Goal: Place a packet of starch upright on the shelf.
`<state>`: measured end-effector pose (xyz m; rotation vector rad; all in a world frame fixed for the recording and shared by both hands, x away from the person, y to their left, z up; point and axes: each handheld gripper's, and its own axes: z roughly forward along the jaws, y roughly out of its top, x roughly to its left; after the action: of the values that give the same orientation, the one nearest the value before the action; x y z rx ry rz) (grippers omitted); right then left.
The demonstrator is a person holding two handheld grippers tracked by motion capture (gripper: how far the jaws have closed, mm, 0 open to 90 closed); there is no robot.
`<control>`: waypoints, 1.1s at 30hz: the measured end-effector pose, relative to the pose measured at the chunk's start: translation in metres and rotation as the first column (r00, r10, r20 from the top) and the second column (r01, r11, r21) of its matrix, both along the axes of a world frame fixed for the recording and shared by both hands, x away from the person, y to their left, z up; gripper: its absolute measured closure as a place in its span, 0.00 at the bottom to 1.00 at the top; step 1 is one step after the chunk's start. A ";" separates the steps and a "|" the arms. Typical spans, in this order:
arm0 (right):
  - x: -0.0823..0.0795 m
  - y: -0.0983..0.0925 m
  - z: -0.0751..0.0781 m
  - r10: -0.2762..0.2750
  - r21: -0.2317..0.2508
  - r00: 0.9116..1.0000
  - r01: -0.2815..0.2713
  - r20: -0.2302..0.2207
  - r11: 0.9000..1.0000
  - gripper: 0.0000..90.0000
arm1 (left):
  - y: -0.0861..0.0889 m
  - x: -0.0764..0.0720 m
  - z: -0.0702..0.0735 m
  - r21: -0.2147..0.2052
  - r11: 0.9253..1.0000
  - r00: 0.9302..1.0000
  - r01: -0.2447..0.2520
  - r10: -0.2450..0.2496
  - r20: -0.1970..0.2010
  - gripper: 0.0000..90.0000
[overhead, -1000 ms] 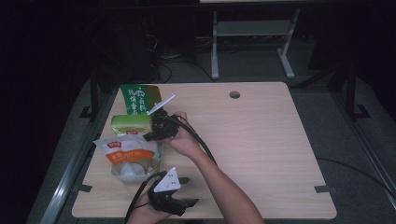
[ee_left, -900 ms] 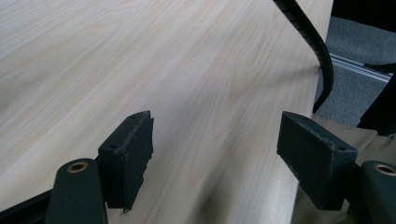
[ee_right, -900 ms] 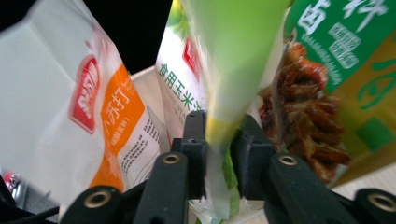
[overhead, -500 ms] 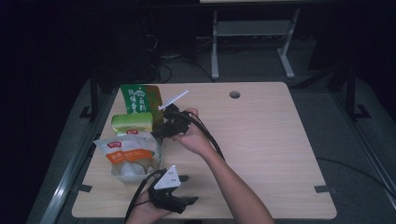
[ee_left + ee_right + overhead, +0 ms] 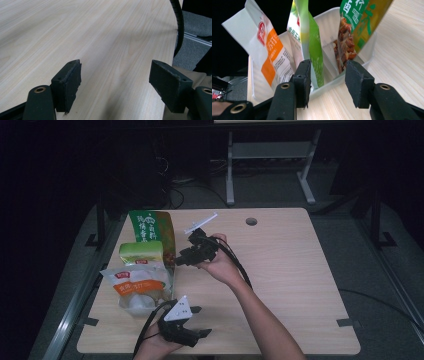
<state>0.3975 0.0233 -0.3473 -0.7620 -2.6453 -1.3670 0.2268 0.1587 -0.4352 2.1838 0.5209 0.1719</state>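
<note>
Just right of the snack bin, my right gripper [image 5: 192, 251] hangs over the pale wooden table [image 5: 280, 270] with its black jaws parted. They've just been opening, and nothing sits between them. From the right gripper view, the pads [image 5: 303, 80] frame the near wall of the clear plastic bin [image 5: 352, 67] without touching it.

Three pouches stand in that bin. Closest to the jaw gap is the light green snack pouch [image 5: 313, 45], upright in the middle. Next to it on one side is the dark green pouch with brown nuts printed on it [image 5: 354, 22], leaning outward, and on the other side is the white pouch with an orange band [image 5: 265, 42], tilted away. In the high view, the bin sits at the table's left edge, dark green pouch [image 5: 152, 227] at the far end, light green pouch [image 5: 141, 252] in the middle, white and orange one [image 5: 135, 285] nearest me.

My left gripper [image 5: 192, 322] is down at the near edge of the table, well apart from the bin, jaws spread wide and holding nothing, just bare wood in front of the pads [image 5: 68, 82].
</note>
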 end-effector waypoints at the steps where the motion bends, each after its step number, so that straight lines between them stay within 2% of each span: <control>1: -0.001 -0.002 0.000 0.000 0.001 1.000 0.000 0.001 1.000 0.61 | 0.000 -0.001 0.000 -0.002 1.000 1.000 -0.005 0.005 -0.006 0.28; 11: -0.007 -0.025 0.000 -0.013 -0.009 1.000 0.013 -0.003 1.000 0.55 | 0.002 0.000 0.001 -0.009 1.000 1.000 -0.006 0.006 -0.002 0.28; 23: -0.015 -0.063 -0.009 -0.045 -0.027 0.999 0.044 -0.027 0.999 0.50 | 0.003 0.001 0.000 -0.011 1.000 1.000 -0.015 0.015 -0.006 0.28; 33: -0.020 -0.082 -0.017 -0.072 -0.030 0.996 0.071 -0.051 0.997 0.44 | 0.001 0.003 0.000 -0.020 1.000 1.000 -0.019 0.019 -0.001 0.28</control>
<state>0.3775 -0.0590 -0.3642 -0.8909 -2.6275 -1.3096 0.2295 0.1596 -0.4354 2.1600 0.5424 0.1754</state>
